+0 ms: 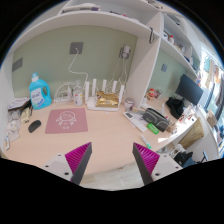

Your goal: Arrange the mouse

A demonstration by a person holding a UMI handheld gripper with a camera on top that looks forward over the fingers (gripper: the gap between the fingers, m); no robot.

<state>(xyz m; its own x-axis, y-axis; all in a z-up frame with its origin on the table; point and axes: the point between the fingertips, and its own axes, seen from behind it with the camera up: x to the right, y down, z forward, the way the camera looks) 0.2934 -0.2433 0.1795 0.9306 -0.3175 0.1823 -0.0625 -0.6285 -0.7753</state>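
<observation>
While the mouse (35,126) lies left of the mat (67,121), arrangement seems undone; the gripper (112,160) hovers well apart, fingers wide, empty.

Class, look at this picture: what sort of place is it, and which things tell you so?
Probably a home office or study desk. A pink mouse mat with a dark mouse beside it, a monitor and wall shelves suggest it. The gripper is open, empty.

1 wide-angle cam on gripper, looks fwd along jaws, well back above desk (100,140), facing wall (90,50)
</observation>
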